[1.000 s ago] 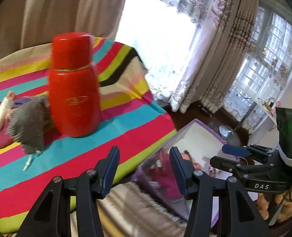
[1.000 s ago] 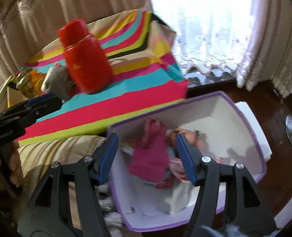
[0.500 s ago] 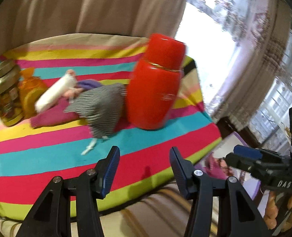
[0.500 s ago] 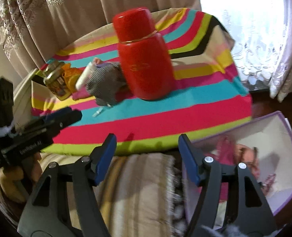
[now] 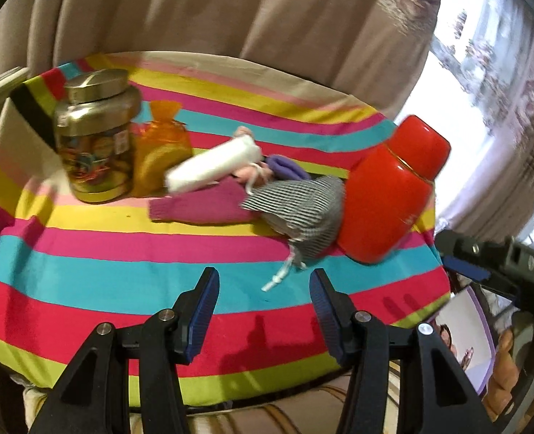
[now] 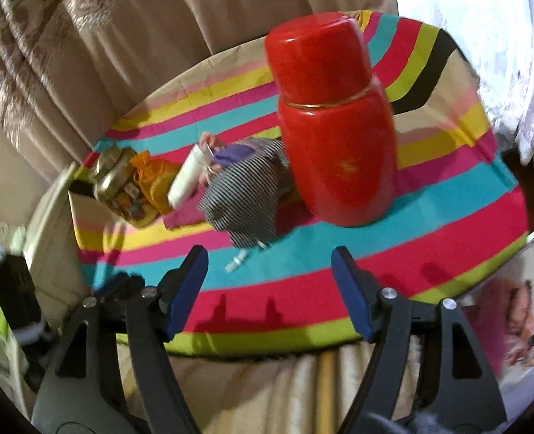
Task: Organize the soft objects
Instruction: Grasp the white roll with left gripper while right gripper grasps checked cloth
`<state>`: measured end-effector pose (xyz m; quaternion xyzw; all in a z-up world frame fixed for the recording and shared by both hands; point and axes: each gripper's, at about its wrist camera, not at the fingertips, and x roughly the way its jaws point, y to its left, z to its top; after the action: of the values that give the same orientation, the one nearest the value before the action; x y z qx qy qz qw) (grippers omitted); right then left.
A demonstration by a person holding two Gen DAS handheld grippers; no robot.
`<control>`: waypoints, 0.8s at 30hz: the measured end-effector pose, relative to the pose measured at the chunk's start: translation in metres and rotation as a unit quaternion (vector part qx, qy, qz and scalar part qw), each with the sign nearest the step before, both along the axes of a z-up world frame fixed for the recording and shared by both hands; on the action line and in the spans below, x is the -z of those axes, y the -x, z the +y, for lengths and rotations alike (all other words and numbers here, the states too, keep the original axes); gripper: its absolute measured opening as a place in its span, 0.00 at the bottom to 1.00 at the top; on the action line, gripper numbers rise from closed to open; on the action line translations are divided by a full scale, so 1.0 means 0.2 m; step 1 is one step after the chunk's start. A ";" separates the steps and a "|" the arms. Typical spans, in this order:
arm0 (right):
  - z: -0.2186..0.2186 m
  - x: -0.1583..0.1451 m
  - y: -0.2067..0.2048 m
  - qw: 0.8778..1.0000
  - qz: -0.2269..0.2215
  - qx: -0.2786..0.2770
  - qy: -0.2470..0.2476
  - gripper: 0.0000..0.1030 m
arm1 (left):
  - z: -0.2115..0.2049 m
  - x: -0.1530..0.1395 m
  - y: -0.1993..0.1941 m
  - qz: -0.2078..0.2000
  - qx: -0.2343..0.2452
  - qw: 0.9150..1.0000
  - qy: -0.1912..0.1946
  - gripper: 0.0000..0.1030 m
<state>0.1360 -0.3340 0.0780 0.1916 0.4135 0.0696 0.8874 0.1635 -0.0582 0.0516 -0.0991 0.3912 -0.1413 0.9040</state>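
Note:
A pile of soft things lies on the striped tablecloth [image 5: 104,282]: a grey striped cloth pouch [image 5: 299,209] [image 6: 245,199], a magenta knitted piece [image 5: 202,206], a white roll [image 5: 212,166] [image 6: 185,181] and a purple piece [image 5: 285,166]. My left gripper [image 5: 263,307] is open and empty, above the table's near edge, short of the pouch. My right gripper [image 6: 268,285] is open and empty, also at the near edge. The right gripper shows at the right of the left wrist view [image 5: 484,267]. The purple-rimmed box [image 5: 462,329] [image 6: 520,318] holds pink cloth.
A red flask [image 5: 390,195] [image 6: 335,137] stands right beside the pouch. A gold-lidded jar [image 5: 97,137] [image 6: 117,188] and an orange bag [image 5: 162,148] stand at the left. Beige curtains hang behind the table. A striped fringed cloth [image 6: 303,390] lies below the table edge.
Both grippers have swung left from over the box to face the table. The pile of soft things, the jar and the orange bag have come into view. Both stay open.

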 end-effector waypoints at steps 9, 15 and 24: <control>0.17 0.04 -0.25 0.998 0.005 0.051 -0.041 0.72 | 0.15 0.01 -0.02 0.002 -0.023 1.000 0.004 0.52; 0.24 0.10 -0.37 0.993 0.017 0.104 -0.060 0.72 | 0.22 0.03 -0.05 0.004 -0.034 0.999 0.011 0.52; 0.30 0.26 -0.47 0.984 0.027 0.171 -0.049 0.72 | 0.29 0.06 -0.13 0.009 -0.038 0.999 0.010 0.52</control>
<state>0.2306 -0.2738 0.0270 0.3041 0.3943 -0.0681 0.8645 0.1889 -0.0007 0.0390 -0.1243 0.3936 -0.1095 0.9042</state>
